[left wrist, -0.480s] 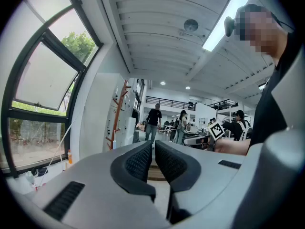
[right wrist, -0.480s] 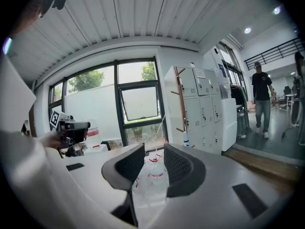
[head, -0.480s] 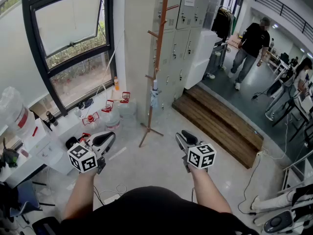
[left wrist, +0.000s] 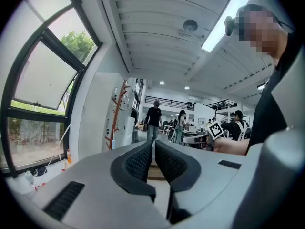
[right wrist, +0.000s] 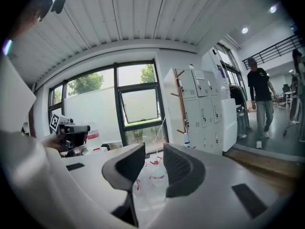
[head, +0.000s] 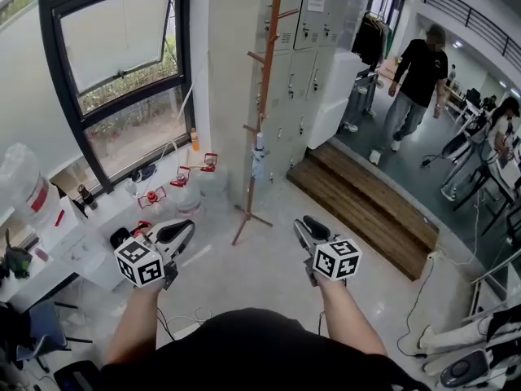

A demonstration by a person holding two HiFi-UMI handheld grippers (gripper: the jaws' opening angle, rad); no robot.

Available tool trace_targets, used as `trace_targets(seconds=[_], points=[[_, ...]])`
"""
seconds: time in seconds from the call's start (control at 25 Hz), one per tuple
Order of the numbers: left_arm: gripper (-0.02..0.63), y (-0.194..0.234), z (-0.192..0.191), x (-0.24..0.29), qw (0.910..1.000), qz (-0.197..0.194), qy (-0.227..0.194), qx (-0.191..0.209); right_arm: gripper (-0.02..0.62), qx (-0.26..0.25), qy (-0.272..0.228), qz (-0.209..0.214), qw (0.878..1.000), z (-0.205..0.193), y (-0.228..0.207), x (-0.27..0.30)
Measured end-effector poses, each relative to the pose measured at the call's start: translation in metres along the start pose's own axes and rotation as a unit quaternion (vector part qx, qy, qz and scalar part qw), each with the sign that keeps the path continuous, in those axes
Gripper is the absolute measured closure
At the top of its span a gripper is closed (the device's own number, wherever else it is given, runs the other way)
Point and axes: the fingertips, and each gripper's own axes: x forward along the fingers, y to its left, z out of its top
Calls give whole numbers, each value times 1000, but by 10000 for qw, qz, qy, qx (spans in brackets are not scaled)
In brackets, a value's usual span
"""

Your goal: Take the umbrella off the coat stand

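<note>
Left gripper [left wrist: 153, 146]: I see its jaws drawn almost together, only a thin slit between the ribbed pads. Nothing sits in that slit. It points level, low in the head view at about 8 o'clock.
Right gripper [right wrist: 153, 152]: released, jaws plainly apart and empty. Through the gap I only see far-off water bottles [head: 189, 195] on the floor. It sits at about 5 o'clock in the head view, tipped a little downward.
Coat stand [head: 262, 96]: a tall wooden pole with short pegs, upright on splayed feet on the pale floor. It is at 12 o'clock from both grippers and well apart from them.
Umbrella [head: 257, 160]: folded and pale blue. It hangs from a low peg, close against the pole about halfway up, and neither gripper touches it.
Lockers [head: 313, 47]: a grey bank just behind the stand, at 1 o'clock.
Window [head: 122, 63]: dark-framed, with one pane tilted open, at 10 o'clock.
Wooden step [head: 366, 202]: long and low, at 2 o'clock of the stand's feet.
Person [head: 417, 72]: in a dark top, walking in the far aisle at 2 o'clock.
</note>
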Motion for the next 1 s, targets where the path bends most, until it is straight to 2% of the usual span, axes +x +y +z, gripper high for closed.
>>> trace_targets(seconds=[0.56,1.0], points=[[566,6,-13,-1,9999,-28,95,-136,469,-9,226,-97,9997,-14,4,8],[566,27,-23,34,9995,-23,235,-232,480,44,325,-123,9994,-16,-32,35]])
